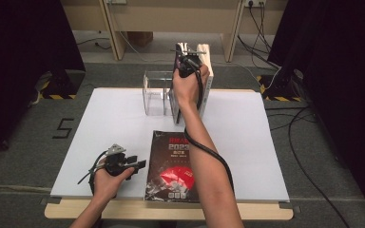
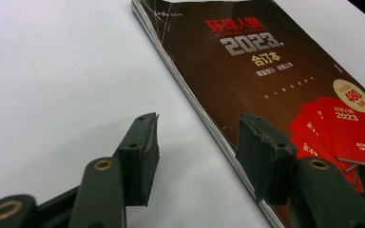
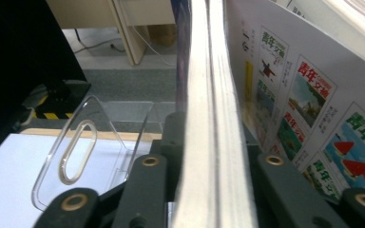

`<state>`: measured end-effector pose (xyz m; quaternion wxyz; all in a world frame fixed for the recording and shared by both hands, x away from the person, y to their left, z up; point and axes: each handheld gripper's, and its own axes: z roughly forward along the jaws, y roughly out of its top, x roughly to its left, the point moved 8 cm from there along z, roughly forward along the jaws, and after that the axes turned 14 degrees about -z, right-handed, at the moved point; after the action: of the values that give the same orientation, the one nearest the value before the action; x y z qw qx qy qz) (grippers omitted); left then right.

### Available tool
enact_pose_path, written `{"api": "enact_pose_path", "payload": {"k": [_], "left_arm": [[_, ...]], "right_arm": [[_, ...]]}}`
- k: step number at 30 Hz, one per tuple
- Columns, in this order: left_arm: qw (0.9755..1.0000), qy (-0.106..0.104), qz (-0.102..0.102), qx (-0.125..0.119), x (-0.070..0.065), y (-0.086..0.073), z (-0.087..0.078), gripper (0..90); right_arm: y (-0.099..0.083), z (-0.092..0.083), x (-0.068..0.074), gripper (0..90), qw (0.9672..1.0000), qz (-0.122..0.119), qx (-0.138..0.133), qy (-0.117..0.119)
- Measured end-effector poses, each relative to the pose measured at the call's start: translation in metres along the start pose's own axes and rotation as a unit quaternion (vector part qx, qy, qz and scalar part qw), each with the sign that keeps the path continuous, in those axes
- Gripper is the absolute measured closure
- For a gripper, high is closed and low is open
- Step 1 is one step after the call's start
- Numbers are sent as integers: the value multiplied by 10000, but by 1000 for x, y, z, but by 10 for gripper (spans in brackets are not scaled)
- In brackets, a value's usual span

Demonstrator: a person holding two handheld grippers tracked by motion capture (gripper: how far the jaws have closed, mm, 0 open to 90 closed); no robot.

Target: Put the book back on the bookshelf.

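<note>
Right gripper [image 1: 188, 61] is up at the far middle of the white board [image 1: 100, 123], over the clear rack [image 1: 154, 92]. In the right gripper view its jaws sit 1 on each side of an upright book [image 3: 204, 142], page edges facing me; the pads are hidden behind the pages, so I cannot tell if they press yet. No other thing is between them.

Just right of that book stands another volume [image 3: 304, 109], its cover printed with small magazine pictures; it leans close against the held one. Left of the book I see a clear divider [image 3: 81, 152] of the rack with an oval slot, and the empty bay beside it. From above, the books [image 1: 204, 71] stand at the rack's right end.

Left gripper [image 1: 121, 161] rests low at the near left of the board, jaws apart and holding nothing. In the left gripper view its gap [image 2: 197, 156] frames bare board and the near-left edge of the dark magazine [image 2: 275, 76], which lies flat; the right pad sits over that edge.

That magazine [image 1: 173, 166] lies at the near middle, partly under my right forearm. The right gripper's cable [image 1: 214, 154] trails across it.
</note>
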<state>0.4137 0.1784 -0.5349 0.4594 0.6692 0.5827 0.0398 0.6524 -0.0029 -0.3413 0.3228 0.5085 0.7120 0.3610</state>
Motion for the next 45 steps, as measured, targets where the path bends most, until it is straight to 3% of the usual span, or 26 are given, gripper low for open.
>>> {"api": "enact_pose_path", "payload": {"k": [4,10,19,24,25,29,33,35,45], "left_arm": [[10000,-6,-5,-7,0,0,0,483],[10000,7,-20,13,3,0,0,484],[10000,-15,-32,-4,3,1,-1,485],[10000,-66,-39,-32,2,1,-2,486],[10000,-75,-29,-38,2,1,-2,486],[10000,-81,-32,-38,2,1,-2,486],[10000,-73,4,-23,2,0,-1,486],[10000,-77,-2,-17,1,0,-1,486],[10000,-79,24,27,-1,-2,0,485]], "right_arm": [[2,0,0,761,9999,-18,79,62],[3,-2,-2,766,9998,-66,-129,157],[9,-20,4,765,9962,-295,-731,-376],[-7,-8,12,764,9955,-392,-671,-539],[-7,-9,13,764,9941,-440,-778,-615],[-7,-9,12,762,9945,-348,-738,-662],[-8,-9,9,753,9950,-254,-764,-592],[-10,-10,9,731,9945,-320,-787,-608],[-22,-26,11,668,9966,-259,-768,-151]]}}
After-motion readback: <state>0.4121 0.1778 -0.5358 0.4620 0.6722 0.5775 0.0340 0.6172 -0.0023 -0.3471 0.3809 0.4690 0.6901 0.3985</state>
